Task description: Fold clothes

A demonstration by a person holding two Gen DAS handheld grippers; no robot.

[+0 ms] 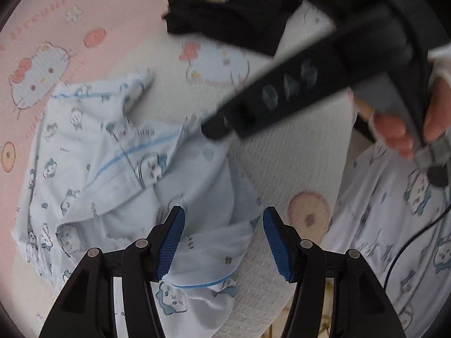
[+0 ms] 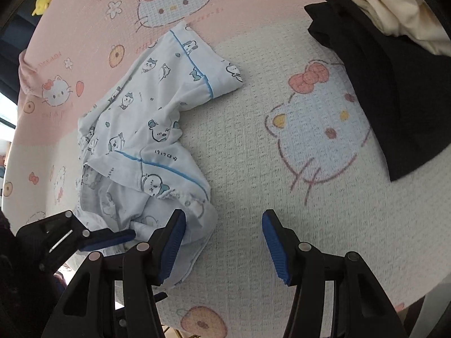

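Where the black garment (image 2: 380, 84) lies, perhaps cream cloth (image 2: 389, 8) overlaps.

Bare blanket (image 2: 253, 146) between the crumpled pajama shirt (image 2: 146, 129) and the black clothes pile (image 2: 380, 84): open passage. Left of the shirt, bare too. Other gripper (image 2: 93, 239) touching its near edge.

My left gripper (image 1: 224, 243) hangs over the near hem of the crumpled light-blue printed pyjama top (image 1: 112, 169), which lies on the pink-and-white cartoon-cat blanket (image 2: 282, 146). My right gripper (image 2: 224, 245) sits beside that top, to its right. Far right, a black folded garment (image 2: 394, 98) lies with cream cloth (image 2: 389, 2) on it.
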